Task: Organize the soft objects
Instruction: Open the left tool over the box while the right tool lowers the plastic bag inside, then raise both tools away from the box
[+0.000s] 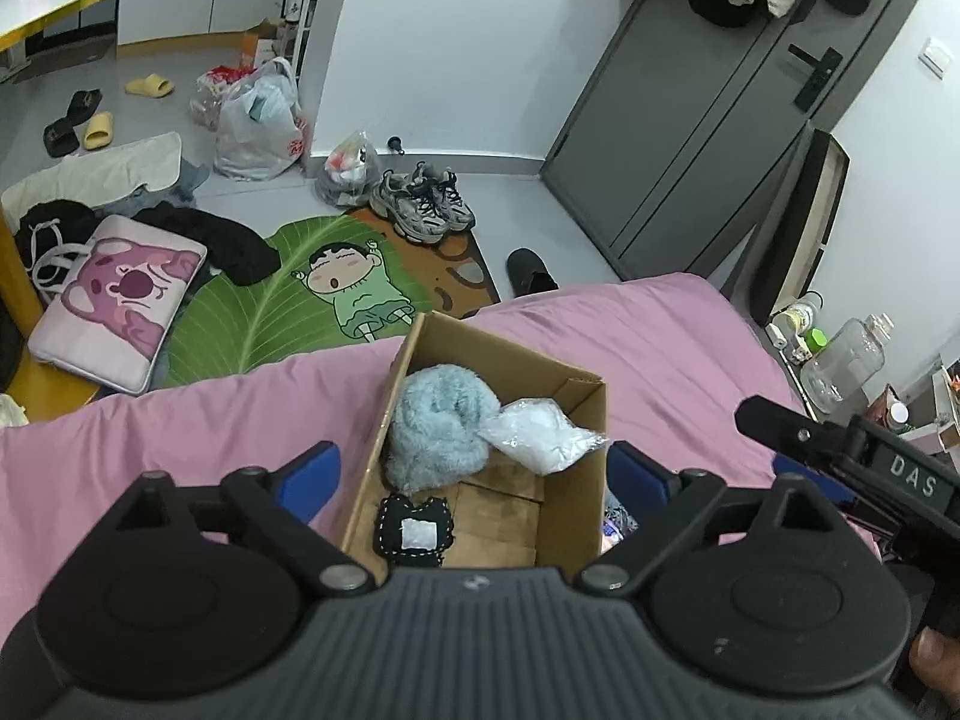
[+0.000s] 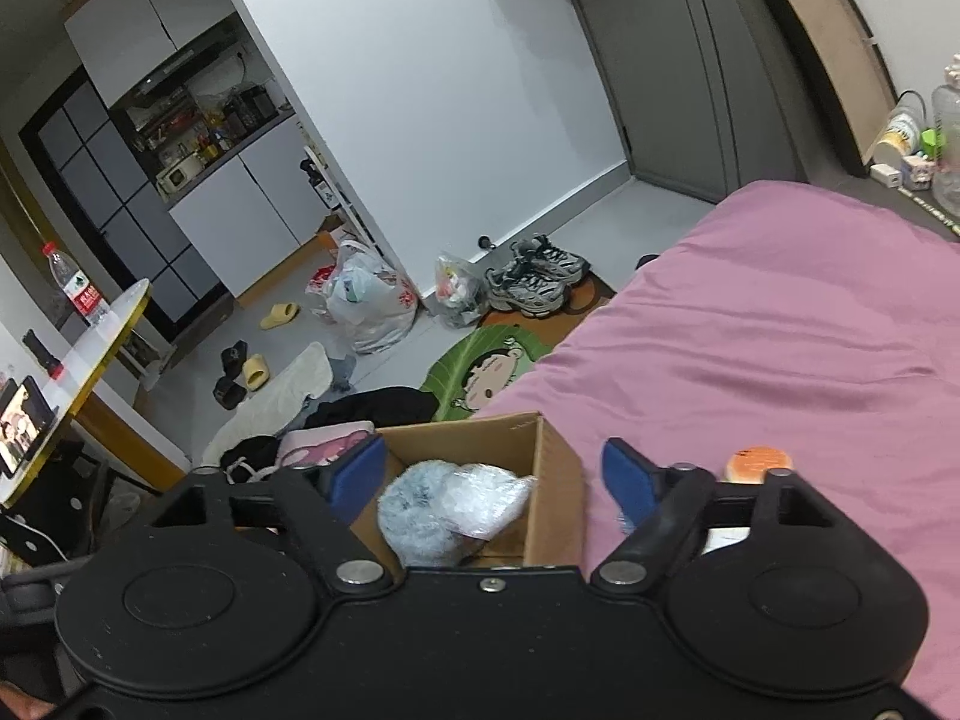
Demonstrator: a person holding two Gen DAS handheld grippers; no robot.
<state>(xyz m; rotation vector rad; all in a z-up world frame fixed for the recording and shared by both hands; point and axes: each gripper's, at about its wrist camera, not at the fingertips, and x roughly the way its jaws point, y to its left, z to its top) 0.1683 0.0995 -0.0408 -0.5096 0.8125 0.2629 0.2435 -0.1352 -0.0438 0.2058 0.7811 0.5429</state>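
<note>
An open cardboard box (image 1: 573, 498) (image 2: 555, 480) stands on the pink bed (image 1: 660, 348) (image 2: 780, 330). Inside it lie a fluffy light-blue item (image 1: 441, 426) (image 2: 411, 510), a white item in clear plastic (image 1: 540, 435) (image 2: 489, 495) and a small black piece with white stitching (image 1: 414, 531). My left gripper (image 1: 474, 474) hovers over the box, open, with nothing between its blue pads. My right gripper (image 2: 492, 477) is also above the box, open and holding nothing. A round orange object (image 2: 759, 461) rests on the bed to the right. A patterned item (image 1: 618, 519) peeks out beside the box.
Beyond the bed's edge the floor holds a green cartoon rug (image 1: 336, 282), grey sneakers (image 1: 423, 204), plastic bags (image 1: 258, 120), a pink cushion bag (image 1: 120, 300) and dark clothes (image 1: 222, 240). Bottles and jars (image 1: 840, 354) crowd a ledge on the bed's right side.
</note>
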